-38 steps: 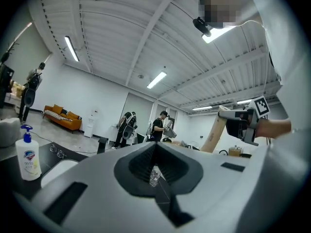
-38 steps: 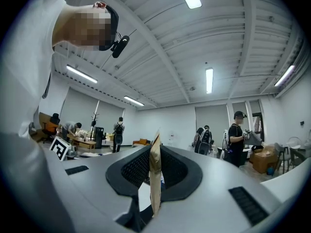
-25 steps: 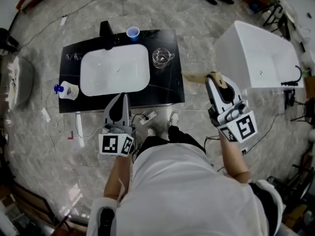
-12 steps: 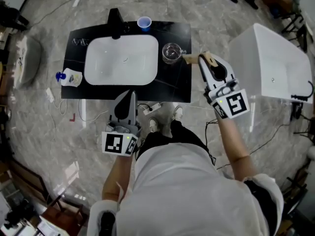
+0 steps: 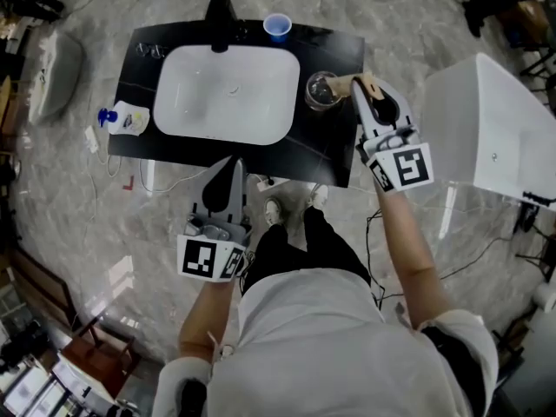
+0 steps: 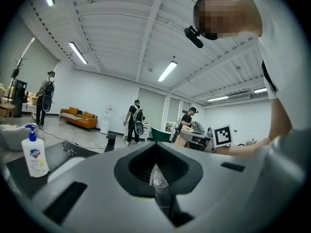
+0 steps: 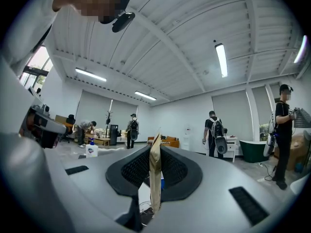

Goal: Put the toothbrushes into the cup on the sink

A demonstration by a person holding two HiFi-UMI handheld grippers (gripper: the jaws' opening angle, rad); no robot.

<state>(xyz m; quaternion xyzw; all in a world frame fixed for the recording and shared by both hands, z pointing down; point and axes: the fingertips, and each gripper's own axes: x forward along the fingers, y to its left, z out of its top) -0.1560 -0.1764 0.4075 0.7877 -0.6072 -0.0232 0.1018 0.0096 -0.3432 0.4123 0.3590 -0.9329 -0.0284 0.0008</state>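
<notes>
A clear glass cup (image 5: pixel 322 90) stands on the right part of the black sink counter (image 5: pixel 334 150), beside the white basin (image 5: pixel 228 94). My right gripper (image 5: pixel 358 83) hovers over the counter's right end, shut on a tan paper-wrapped toothbrush (image 5: pixel 342 82) whose free end reaches the cup's rim. In the right gripper view the wrapper (image 7: pixel 155 171) stands upright between the closed jaws. My left gripper (image 5: pixel 233 165) hangs in front of the counter's near edge and points at the basin. It is shut on a thin thing in clear crinkled plastic (image 6: pixel 158 177).
A small blue cup (image 5: pixel 277 25) and a black faucet (image 5: pixel 219 11) stand at the counter's back. A soap bottle (image 5: pixel 127 117) lies at its left end. A white bathtub (image 5: pixel 491 124) is to the right. Cables trail on the marble floor, and people stand far off.
My right gripper has carried the tan toothbrush left, from beside the bathtub to the counter's right end, up to the glass cup. The left gripper has stayed in front of the counter.
</notes>
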